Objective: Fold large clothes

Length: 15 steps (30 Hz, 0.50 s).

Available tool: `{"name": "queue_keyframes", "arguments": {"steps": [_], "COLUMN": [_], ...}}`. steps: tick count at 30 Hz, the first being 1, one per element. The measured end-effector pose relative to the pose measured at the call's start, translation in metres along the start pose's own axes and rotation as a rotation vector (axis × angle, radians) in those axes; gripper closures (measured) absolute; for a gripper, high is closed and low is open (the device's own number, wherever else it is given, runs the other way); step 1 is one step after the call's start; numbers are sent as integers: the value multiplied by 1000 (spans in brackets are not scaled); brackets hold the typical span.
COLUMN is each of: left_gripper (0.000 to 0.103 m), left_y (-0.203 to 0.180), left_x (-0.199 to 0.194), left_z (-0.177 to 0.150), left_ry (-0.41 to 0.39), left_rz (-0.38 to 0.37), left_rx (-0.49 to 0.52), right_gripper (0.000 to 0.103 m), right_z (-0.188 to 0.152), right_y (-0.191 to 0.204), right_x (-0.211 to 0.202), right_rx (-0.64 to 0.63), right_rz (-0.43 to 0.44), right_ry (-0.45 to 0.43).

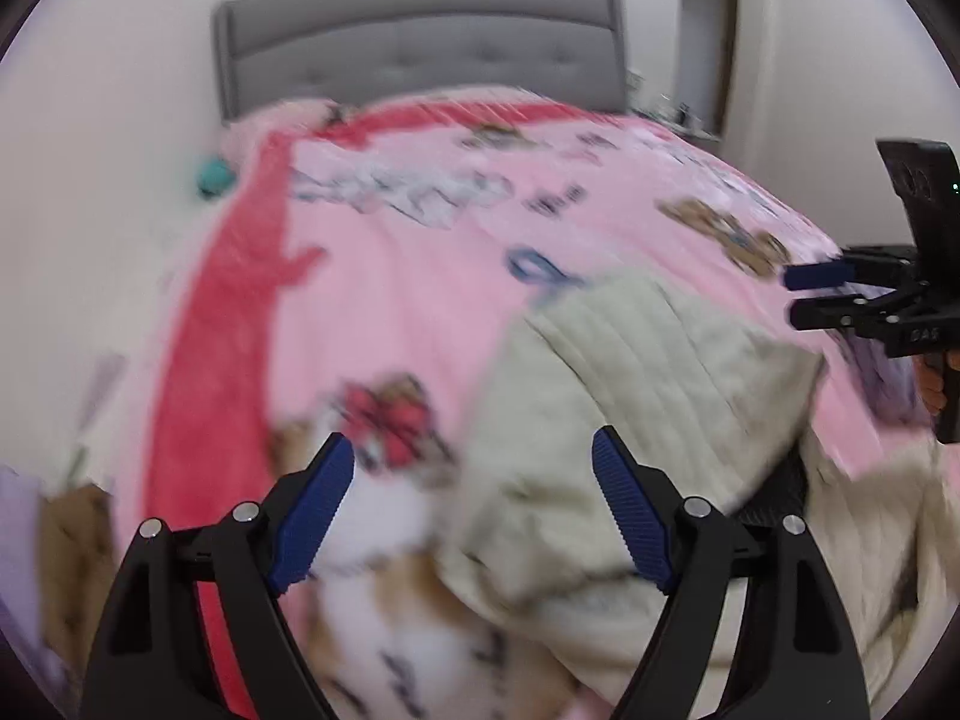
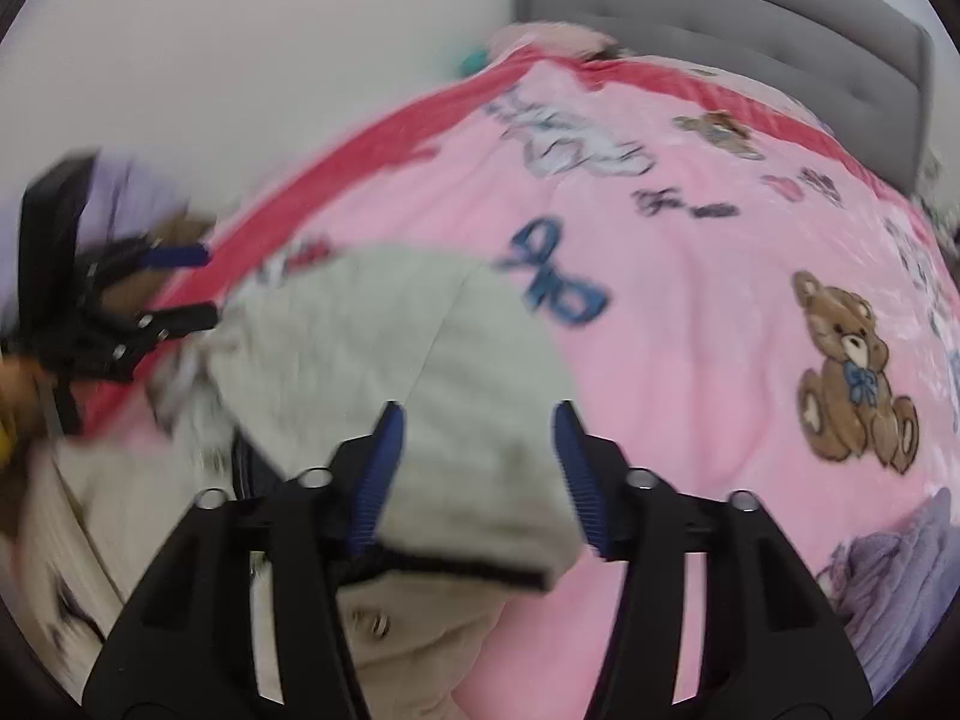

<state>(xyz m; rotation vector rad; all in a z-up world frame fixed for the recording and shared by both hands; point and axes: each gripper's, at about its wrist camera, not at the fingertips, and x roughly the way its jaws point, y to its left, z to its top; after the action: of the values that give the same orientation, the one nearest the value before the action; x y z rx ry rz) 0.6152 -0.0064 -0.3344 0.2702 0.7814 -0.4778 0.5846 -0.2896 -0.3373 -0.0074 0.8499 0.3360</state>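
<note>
A cream quilted jacket (image 1: 636, 372) lies folded over on the pink teddy-bear blanket (image 1: 420, 300). My left gripper (image 1: 473, 438) hovers open over the jacket's left edge and the blanket, nothing between its fingers. At the right edge of this view, my right gripper (image 1: 795, 297) is seen from the side. In the right wrist view the jacket (image 2: 360, 330) shows a folded flap with a dark lining edge. My right gripper (image 2: 477, 408) stands open astride that flap, its pads apart from the cloth. My left gripper (image 2: 210, 285) is at the far left, jaws parted. The picture is blurred.
The bed's grey padded headboard (image 1: 420, 42) stands against a white wall. A teal object (image 1: 213, 177) sits at the bed's far left corner. Lilac cloth (image 2: 888, 576) lies on the blanket (image 2: 690, 300) at the lower right. A hand (image 1: 933, 384) holds the right gripper's grip.
</note>
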Motion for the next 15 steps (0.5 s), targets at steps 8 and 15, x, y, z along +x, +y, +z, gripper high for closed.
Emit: {"name": "queue_keyframes", "arguments": {"steps": [8,15], "left_gripper": [21,18], "left_y": [32,27], "left_x": [75,118], "left_z": [19,10], "left_ry": [323,491], "left_rz": [-48,-46], "left_rx": [-48,-99], "right_gripper": [26,38], "right_z": [18,-2], "right_y": [-31,-24], "right_x": [70,105], "right_rx": [74,108], "right_rz": [-22,-28], "right_ry": [330,406]}}
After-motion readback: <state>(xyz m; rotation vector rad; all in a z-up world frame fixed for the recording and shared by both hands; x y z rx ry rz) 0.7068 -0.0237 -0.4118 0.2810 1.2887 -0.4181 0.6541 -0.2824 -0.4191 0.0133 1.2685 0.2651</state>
